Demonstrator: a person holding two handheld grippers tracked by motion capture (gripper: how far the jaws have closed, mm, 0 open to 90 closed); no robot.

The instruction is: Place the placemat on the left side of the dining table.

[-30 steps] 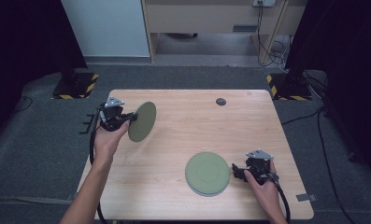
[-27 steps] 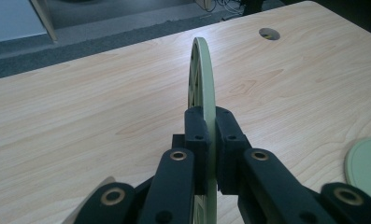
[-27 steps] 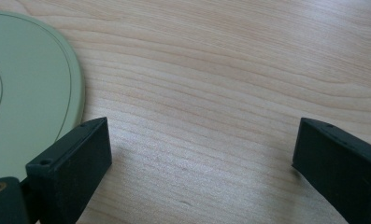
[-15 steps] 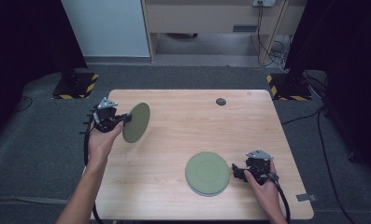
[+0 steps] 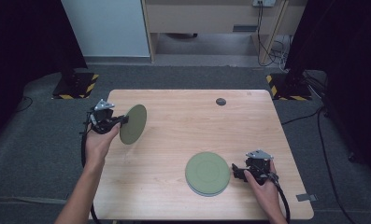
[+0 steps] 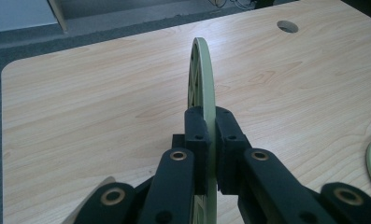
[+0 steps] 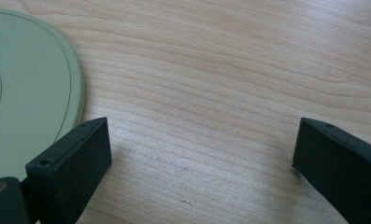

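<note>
While the left gripper (image 5: 122, 119) has its jaws clamped on the rim of a green plate (image 5: 133, 123), that plate hangs on edge above the table's (image 5: 183, 121) left side. Over on the right, the right gripper (image 5: 237, 170) sits wide open, gripping nothing, just beside a stack of green plates (image 5: 207, 173) lying flat near the front edge.

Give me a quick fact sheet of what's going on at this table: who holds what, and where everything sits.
Left gripper: shut on the rim of the held plate, green, lifted on edge over the table's left side
Right gripper: jaws wide open, nothing between them, low over the wood beside the plate stack
Plate stack: green, lying flat near the front right
Table: light wood, rounded corners
Cable hole: dark, round, near the far edge
</note>
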